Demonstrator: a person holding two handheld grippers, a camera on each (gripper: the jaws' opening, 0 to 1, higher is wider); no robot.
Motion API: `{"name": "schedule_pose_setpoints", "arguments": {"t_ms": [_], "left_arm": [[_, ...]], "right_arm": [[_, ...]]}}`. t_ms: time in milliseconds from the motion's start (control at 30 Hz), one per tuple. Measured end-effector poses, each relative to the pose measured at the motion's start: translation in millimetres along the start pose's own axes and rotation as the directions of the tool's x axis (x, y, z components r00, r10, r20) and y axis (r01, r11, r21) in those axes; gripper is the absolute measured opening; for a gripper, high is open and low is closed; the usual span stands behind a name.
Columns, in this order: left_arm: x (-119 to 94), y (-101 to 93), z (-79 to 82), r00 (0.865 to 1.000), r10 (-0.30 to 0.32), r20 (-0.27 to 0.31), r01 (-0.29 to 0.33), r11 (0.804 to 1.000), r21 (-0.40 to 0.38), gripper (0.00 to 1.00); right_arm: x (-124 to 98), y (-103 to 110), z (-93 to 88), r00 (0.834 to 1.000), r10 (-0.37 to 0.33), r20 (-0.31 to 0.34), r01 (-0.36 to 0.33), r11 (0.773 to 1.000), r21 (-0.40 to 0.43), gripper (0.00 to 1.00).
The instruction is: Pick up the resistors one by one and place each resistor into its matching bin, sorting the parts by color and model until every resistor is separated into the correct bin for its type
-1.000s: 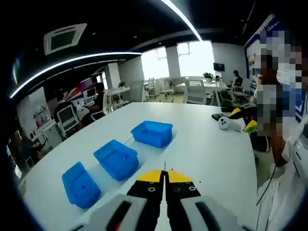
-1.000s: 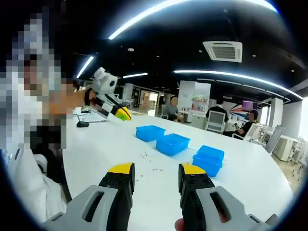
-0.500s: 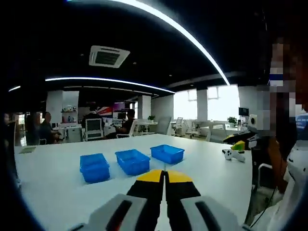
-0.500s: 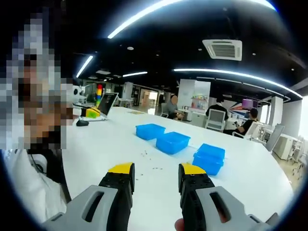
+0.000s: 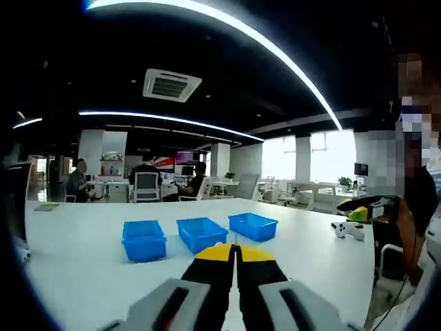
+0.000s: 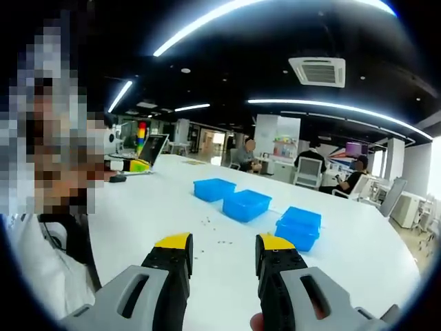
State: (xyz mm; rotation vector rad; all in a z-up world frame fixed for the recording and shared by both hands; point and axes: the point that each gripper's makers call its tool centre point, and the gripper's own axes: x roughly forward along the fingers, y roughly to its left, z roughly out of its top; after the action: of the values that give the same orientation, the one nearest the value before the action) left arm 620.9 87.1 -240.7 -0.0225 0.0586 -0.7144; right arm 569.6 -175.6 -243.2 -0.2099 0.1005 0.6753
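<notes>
Three blue bins stand in a row on the white table [image 5: 76, 262]: the left bin [image 5: 144, 240], the middle bin [image 5: 202, 233] and the right bin [image 5: 253, 225]. My left gripper [image 5: 236, 247] is shut in front of them, and I see nothing between its yellow tips. In the right gripper view the same bins [image 6: 214, 188] [image 6: 247, 204] [image 6: 298, 227] lie beyond my right gripper [image 6: 224, 243], which is open and empty. Several tiny resistors [image 6: 207, 221] are scattered on the table between this gripper and the bins.
A person stands close at the table's edge [image 5: 413, 207] [image 6: 48, 207]. A white controller [image 5: 348, 229] and a yellow-green object [image 5: 358, 214] lie near them. A laptop [image 6: 155, 148] and a mouse [image 6: 118, 178] sit at the far left. Seated people and office desks fill the background.
The left gripper view has tilted up and swung, so the bins now sit in a level row. A white and yellow object at the left of the right gripper view is gone.
</notes>
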Motion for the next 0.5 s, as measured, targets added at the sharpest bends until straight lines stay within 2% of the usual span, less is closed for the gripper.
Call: {"name": "schedule_pose_setpoints", "arguments": {"t_ms": [300,500], "left_arm": [[47,2.7,9.8,1.0,-0.007,-0.015,0.007,1.0,0.007,0.05],[88,9.8,20.0,1.0,-0.002,-0.008,0.001,0.998,-0.068,0.05]], "right_arm": [[-5,3,-3.7,1.0,-0.003,0.003,0.003,1.0,0.001,0.38],[-6,4,-5.8,1.0,-0.004,0.002,0.004,1.0,0.003,0.38]]}}
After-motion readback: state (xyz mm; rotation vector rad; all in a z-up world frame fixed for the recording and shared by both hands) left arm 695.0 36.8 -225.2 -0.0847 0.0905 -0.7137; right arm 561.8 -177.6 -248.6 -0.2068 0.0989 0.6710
